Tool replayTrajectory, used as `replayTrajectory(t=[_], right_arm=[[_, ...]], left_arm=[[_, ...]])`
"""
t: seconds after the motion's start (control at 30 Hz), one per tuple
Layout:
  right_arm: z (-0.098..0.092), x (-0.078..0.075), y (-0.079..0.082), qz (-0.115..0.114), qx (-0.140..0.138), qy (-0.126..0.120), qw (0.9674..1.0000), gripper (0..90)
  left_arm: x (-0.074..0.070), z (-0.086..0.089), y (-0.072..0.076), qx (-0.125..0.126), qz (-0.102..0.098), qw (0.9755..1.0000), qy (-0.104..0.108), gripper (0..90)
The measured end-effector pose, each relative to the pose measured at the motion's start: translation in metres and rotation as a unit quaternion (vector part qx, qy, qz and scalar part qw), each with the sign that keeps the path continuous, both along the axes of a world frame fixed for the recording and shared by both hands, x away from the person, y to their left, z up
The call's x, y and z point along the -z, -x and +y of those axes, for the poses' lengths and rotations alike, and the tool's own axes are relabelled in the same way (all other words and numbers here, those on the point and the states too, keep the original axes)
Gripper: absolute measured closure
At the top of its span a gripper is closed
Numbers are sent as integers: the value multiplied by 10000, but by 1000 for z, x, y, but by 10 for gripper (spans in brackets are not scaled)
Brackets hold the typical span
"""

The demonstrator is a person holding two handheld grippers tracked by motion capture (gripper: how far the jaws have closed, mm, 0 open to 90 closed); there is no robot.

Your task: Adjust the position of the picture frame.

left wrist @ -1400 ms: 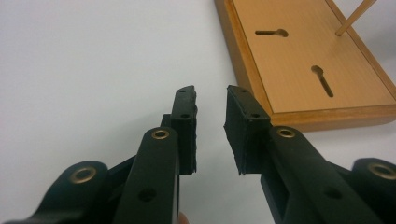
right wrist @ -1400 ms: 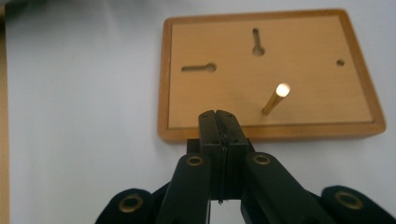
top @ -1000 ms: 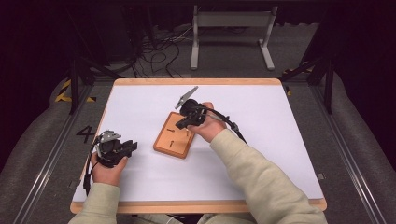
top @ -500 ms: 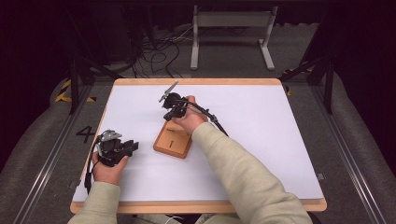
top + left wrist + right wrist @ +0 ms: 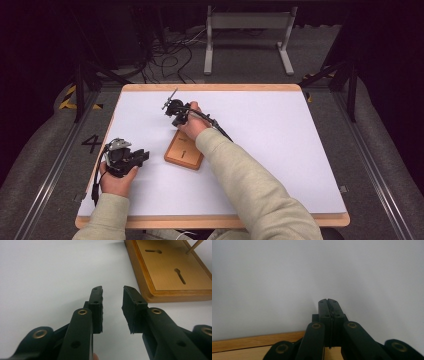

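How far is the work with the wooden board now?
Done: nothing clearly; both slots of the wooden board are empty. In hand: the right tool is shut beyond the board; what it holds is unclear. Remaining: unclear; the left tool is open, empty.

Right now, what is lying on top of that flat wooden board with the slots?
The flat wooden board carries two keyhole slots and a thin wooden stick at its far edge. From above, the person's right forearm covers part of it.

Brightly and evenly lit white bench (image 5: 280, 150) against dim, near-black surroundings, soft shadows under the forearms, slightly soft high view, close gripper views with blurred foreground jaws, mild sheen on the wooden board (image 5: 172, 272).
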State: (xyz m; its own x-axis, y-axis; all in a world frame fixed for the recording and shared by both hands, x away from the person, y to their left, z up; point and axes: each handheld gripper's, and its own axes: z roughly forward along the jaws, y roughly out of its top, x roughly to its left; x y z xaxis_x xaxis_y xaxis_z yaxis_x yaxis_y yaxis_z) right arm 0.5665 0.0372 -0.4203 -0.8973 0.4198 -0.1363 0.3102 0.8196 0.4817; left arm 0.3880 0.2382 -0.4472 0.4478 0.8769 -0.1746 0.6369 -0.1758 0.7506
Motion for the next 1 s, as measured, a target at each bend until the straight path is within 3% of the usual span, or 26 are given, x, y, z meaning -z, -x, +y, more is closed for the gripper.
replayTrajectory(t=[0.17,0.2,0.37,0.67,0.87,1.0], right_arm=[[-2,3,-2,-3,5,31,10000,900],[0,3,-1,-90,-61,157,9998,900],[-7,2,-1,-45,5,314,9995,900],[-52,-3,5,273,233,595,9976,900],[-78,-4,13,464,318,594,9966,900],[-92,-5,20,568,357,647,9956,900]], left_arm=[[1,0,-1,18,5,10000,-7,697],[1,0,0,6,16,10000,-1,696],[1,0,0,31,18,10000,-20,696],[0,-8,0,122,44,9999,-59,695],[0,-18,0,263,123,9996,-23,695],[1,-23,-1,359,93,9993,-105,695]])
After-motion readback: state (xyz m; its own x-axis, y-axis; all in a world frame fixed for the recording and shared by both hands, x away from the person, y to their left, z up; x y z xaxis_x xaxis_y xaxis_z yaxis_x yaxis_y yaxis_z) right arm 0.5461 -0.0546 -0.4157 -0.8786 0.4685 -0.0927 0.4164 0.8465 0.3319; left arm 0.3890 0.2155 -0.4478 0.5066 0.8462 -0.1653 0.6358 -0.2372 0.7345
